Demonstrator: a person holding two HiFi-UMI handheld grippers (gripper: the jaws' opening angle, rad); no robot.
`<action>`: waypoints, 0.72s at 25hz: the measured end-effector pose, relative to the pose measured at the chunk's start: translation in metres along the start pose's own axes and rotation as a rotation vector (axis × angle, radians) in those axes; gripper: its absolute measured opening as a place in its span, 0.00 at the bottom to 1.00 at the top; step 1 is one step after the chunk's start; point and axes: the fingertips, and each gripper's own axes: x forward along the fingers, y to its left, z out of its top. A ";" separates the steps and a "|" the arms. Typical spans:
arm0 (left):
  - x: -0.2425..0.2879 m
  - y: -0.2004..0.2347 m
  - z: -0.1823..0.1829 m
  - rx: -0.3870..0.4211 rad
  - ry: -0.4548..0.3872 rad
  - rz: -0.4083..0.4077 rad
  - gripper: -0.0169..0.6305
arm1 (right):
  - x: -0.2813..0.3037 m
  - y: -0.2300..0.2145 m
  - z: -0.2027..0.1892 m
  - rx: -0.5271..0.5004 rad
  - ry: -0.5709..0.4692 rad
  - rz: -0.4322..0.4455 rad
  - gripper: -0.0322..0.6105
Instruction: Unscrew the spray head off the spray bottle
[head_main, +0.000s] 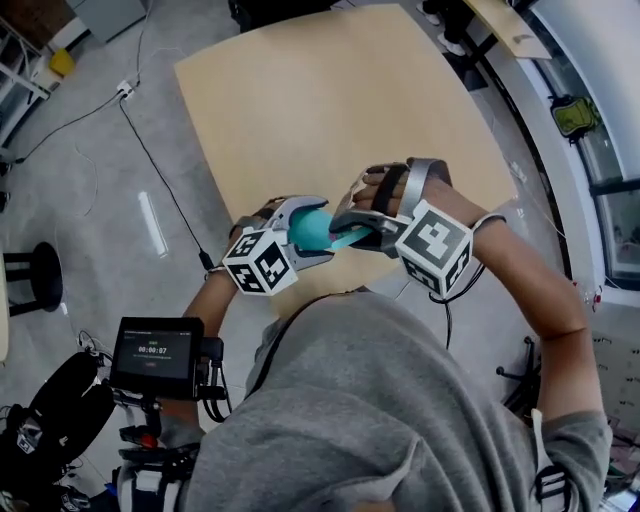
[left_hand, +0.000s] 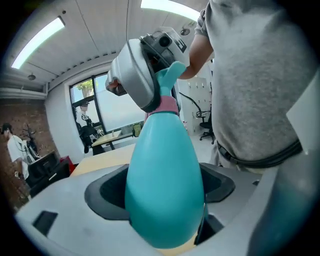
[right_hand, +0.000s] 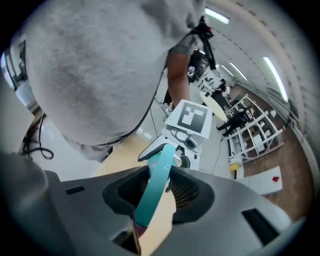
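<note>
Grip matters: left gripper clamps the spray bottle, right gripper pinches its spray head. Best to twist squarely about the neck without slipping.

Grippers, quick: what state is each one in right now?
Left gripper: closed on the body of the teal spray bottle.
Right gripper: closed on the spray head.

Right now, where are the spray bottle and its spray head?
spray bottle (left_hand: 165, 185), left gripper view, middle of its teal body.
spray head (right_hand: 156, 185), right gripper view, on its narrow teal lever.
</note>
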 end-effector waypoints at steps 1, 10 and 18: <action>-0.001 0.000 0.002 -0.014 -0.016 -0.002 0.64 | 0.001 0.000 -0.002 -0.055 0.029 -0.015 0.26; -0.009 0.096 -0.008 -0.307 -0.019 0.542 0.64 | -0.086 -0.071 -0.087 0.894 -0.216 -0.791 0.52; -0.011 0.127 -0.020 -0.231 0.096 0.771 0.64 | -0.073 -0.081 -0.103 1.840 -0.680 -1.045 0.52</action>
